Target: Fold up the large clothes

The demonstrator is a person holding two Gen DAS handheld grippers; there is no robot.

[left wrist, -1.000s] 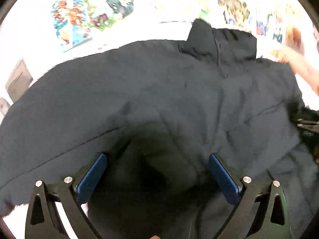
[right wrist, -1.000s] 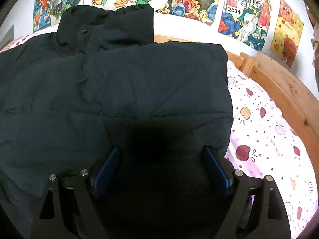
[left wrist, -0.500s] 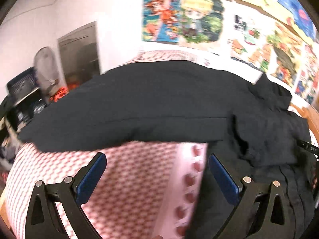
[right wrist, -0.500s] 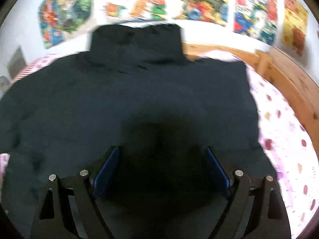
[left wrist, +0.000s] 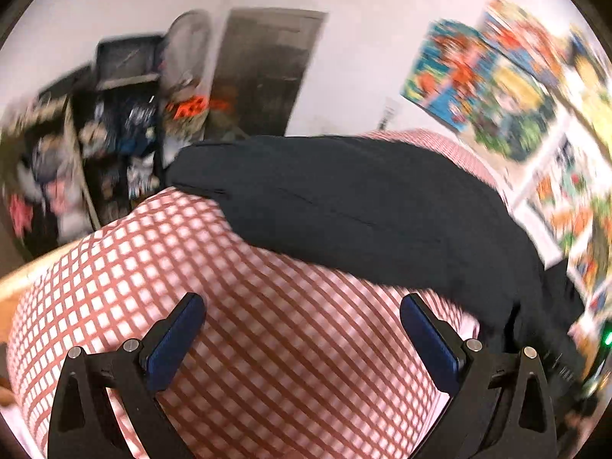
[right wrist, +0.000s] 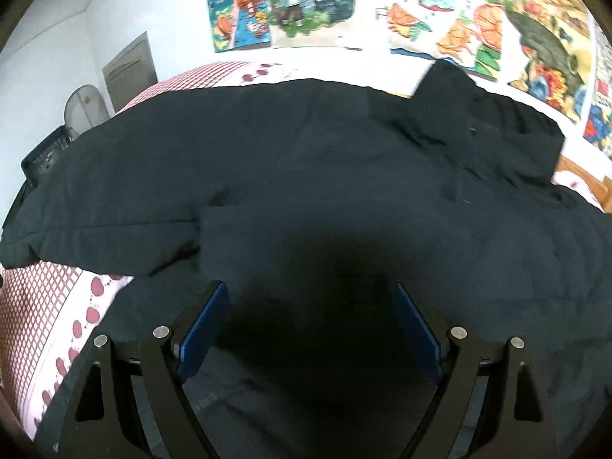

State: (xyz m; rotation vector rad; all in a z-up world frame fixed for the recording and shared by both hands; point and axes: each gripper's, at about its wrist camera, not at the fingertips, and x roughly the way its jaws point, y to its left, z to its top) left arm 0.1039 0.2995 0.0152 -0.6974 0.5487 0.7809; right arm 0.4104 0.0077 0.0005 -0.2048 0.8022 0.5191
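A large dark padded jacket [right wrist: 344,176] lies spread on the bed, its collar [right wrist: 482,114] at the upper right toward the wall. One sleeve [right wrist: 114,199] stretches out to the left. My right gripper [right wrist: 310,306] hovers open over the jacket's body, blue pads wide apart, nothing between them. In the left wrist view the same sleeve [left wrist: 344,210] runs across the frame beyond my left gripper [left wrist: 302,317]. That gripper stands open over the red-and-white checked bedding [left wrist: 248,344], short of the sleeve and holding nothing.
Colourful posters [right wrist: 306,0] cover the wall behind the bed. A cluttered dark shelf [left wrist: 95,134], a fan [left wrist: 183,57] and a grey door [left wrist: 264,72] stand past the bed's end. The bed's wooden rail [left wrist: 23,279] shows at the left.
My left gripper swung off the jacket body leftward and now sits over checked bedding facing the sleeve. My right gripper shifted left across the jacket, so the sleeve came into its view.
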